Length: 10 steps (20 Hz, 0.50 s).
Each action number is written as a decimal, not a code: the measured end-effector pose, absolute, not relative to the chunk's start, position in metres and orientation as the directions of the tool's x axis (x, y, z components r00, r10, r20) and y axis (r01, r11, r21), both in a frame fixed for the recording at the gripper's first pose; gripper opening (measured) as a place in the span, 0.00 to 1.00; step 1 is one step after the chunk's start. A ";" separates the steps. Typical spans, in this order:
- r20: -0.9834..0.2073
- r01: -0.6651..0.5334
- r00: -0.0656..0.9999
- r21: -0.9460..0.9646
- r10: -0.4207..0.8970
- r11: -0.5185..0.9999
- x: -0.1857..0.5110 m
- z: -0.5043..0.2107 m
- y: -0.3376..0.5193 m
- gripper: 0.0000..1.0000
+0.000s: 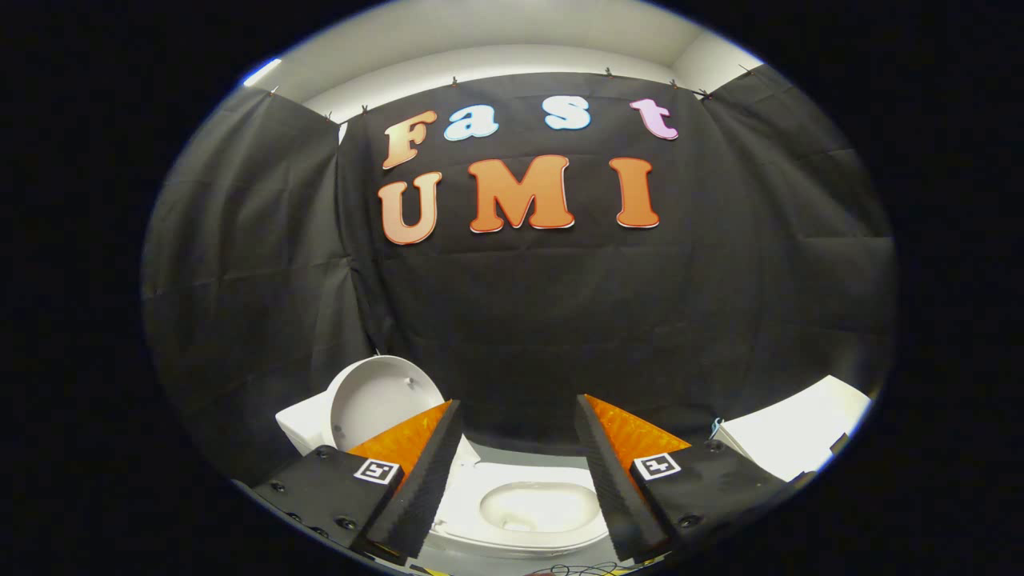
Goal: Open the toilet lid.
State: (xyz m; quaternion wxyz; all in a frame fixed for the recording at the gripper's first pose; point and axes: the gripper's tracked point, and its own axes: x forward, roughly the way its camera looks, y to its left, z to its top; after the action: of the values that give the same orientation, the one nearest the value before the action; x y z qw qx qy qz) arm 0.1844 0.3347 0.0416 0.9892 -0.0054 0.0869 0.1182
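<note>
As lid (382, 394) stands already raised at 10 o'clock from gripper (518, 416), beside bowl (538, 506), we judge it light, stiff, smooth plastic; hold at front rim. Fingers wide apart, holding nothing.

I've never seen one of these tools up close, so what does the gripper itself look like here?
The gripper has two wedge-shaped fingers that taper toward their tips, with ribbed, sawtooth-like inner faces. Each finger sits on a black block studded with small screws, and each block carries a small square black-and-white marker. The fingers stand apart, with nothing between them but the view down to the toilet bowl.
</note>
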 end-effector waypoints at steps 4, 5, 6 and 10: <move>-0.139 -0.184 0.972 0.046 0.189 0.982 0.174 0.048 0.263 0.91; -0.138 -0.175 0.974 0.053 0.181 0.983 0.172 0.048 0.247 0.91; -0.133 -0.164 0.976 0.060 0.170 0.985 0.171 0.051 0.230 0.91; -0.136 -0.125 0.982 0.056 0.132 0.991 0.167 0.050 0.169 0.90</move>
State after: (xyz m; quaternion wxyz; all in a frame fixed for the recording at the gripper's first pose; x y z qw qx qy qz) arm 0.1672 0.1688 0.0498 0.9952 0.0237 0.0698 0.0644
